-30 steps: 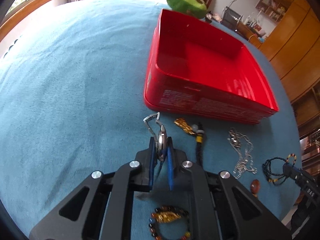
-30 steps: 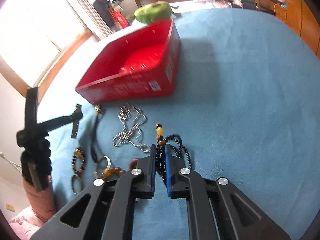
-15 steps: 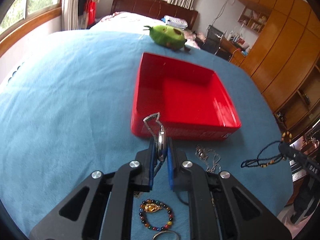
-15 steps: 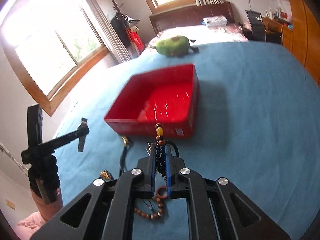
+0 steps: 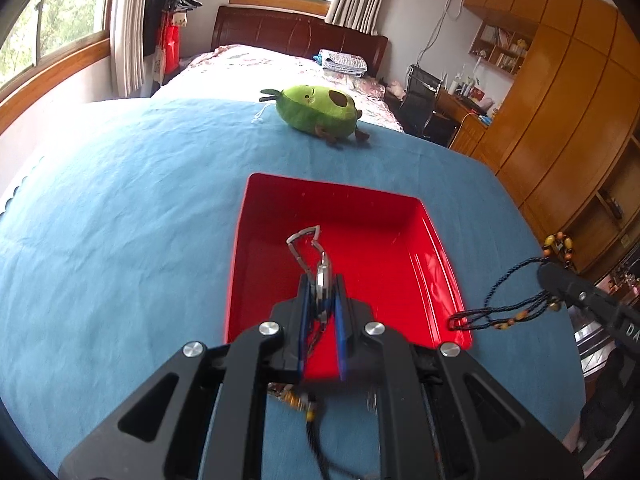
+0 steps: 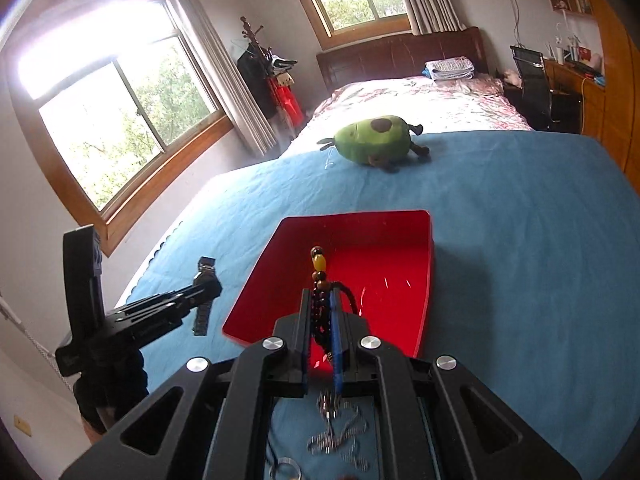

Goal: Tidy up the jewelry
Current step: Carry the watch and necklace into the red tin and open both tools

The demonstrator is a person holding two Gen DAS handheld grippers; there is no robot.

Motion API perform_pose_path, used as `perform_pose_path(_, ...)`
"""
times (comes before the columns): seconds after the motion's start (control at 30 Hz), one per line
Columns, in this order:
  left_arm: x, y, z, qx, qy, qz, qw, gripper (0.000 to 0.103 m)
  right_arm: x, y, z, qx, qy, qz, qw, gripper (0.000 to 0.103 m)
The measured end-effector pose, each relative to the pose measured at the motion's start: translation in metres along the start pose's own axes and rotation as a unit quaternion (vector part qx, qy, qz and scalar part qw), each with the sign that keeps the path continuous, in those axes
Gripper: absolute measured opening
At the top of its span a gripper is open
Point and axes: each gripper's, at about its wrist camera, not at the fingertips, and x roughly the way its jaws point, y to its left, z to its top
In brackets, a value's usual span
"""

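My left gripper [image 5: 321, 280] is shut on a silver wristwatch [image 5: 308, 248] and holds it up over the near part of the red box [image 5: 432, 220]. My right gripper [image 6: 320, 300] is shut on a dark beaded necklace [image 6: 319, 268] with a yellow bead, held above the near edge of the red box [image 6: 424, 320]. The right gripper with the hanging necklace [image 5: 516, 304] shows at the right of the left wrist view. The left gripper with the watch [image 6: 202, 300] shows at the left of the right wrist view.
A silver chain [image 6: 336, 432] and a ring [image 6: 286, 470] lie on the blue cloth [image 6: 520, 240] under my right gripper. A gold-beaded cord [image 5: 300, 400] lies below my left gripper. A green avocado plush [image 5: 316, 110] sits beyond the box.
Both grippers have risen from the cloth with their pieces and moved forward toward the red box, which now lies right under the fingertips.
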Motion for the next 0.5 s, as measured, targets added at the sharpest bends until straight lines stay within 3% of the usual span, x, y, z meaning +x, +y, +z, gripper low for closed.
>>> perform_pose_path(0.3, 0.085, 0.007, 0.017, 0.01, 0.054, 0.026, 0.9981, 0.009, 0.098, -0.028, -0.006, 0.015, 0.06, -0.024, 0.998, 0.008)
perform_pose_path(0.5, 0.114, 0.018, 0.009, 0.01, 0.082, 0.052, 0.9953, 0.009, 0.124, -0.039, -0.02, 0.017, 0.09, -0.044, 0.995, 0.008)
